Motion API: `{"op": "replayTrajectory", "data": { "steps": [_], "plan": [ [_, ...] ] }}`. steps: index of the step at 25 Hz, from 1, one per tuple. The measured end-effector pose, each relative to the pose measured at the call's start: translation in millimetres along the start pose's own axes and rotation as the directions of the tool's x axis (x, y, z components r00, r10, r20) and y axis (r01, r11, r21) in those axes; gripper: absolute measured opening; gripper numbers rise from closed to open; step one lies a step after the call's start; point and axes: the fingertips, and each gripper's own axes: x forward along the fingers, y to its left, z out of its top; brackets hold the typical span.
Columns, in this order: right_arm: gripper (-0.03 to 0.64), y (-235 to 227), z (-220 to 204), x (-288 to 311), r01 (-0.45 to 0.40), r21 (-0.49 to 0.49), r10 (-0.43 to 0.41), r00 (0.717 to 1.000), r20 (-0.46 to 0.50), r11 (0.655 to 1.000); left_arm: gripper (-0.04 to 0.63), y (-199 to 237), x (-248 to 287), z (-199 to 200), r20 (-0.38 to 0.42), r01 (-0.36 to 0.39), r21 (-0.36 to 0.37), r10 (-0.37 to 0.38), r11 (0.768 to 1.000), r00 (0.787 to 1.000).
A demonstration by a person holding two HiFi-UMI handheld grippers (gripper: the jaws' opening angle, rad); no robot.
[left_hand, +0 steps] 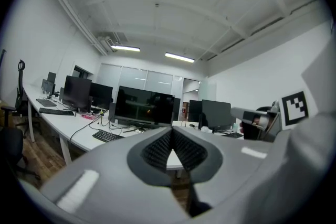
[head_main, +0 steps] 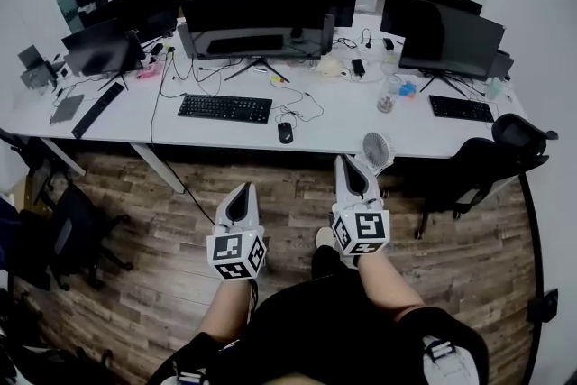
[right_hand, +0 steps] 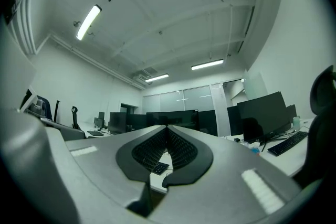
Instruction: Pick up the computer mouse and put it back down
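A black computer mouse [head_main: 285, 132] lies on the white desk [head_main: 343, 117], to the right of a black keyboard [head_main: 224, 108] and in front of the middle monitor [head_main: 253, 24]. My left gripper [head_main: 241, 191] and my right gripper [head_main: 348, 161] are both held over the wooden floor, well short of the desk's front edge. Both are shut with nothing between the jaws. In the left gripper view the shut tips [left_hand: 171, 130] point level toward the monitor [left_hand: 144, 107]. The right gripper view shows its tips [right_hand: 167, 127] touching.
A small white desk fan [head_main: 377, 150] stands at the desk's front edge near my right gripper. A black office chair [head_main: 478, 171] sits at the right, another chair [head_main: 68, 230] at the left. Cables, more monitors and keyboards cover the desk.
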Motion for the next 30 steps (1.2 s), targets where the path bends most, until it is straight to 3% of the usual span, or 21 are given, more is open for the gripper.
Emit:
{"op": "replayTrajectory", "data": {
  "steps": [12, 21, 25, 30],
  "plan": [
    [-0.002, -57.3, -30.6, 135.8, -0.057, 0.042, 0.057, 0.998, -0.010, 0.998, 0.051, 18.9, 145.4, -7.7, -0.054, -0.043, 0.020, 0.044, 0.999, 0.998],
    [-0.002, -115.4, -65.4, 238.3, -0.111, 0.044, 0.115, 0.989, -0.095, 0.993, 0.051, 19.5, 266.3, -21.9, -0.126, -0.097, -0.010, 0.095, 0.995, 0.987],
    [-0.002, -133.6, -80.4, 269.9, -0.134, 0.051, 0.140, 0.982, -0.127, 0.990, 0.051, 22.4, 301.1, -34.4, -0.167, -0.118, -0.017, 0.113, 0.993, 0.979],
    [-0.002, -140.1, -95.8, 295.8, -0.141, 0.061, 0.150, 0.974, -0.168, 0.988, 0.051, 32.7, 327.5, -65.1, -0.278, -0.127, -0.029, 0.114, 0.992, 0.954]
  ]
}}
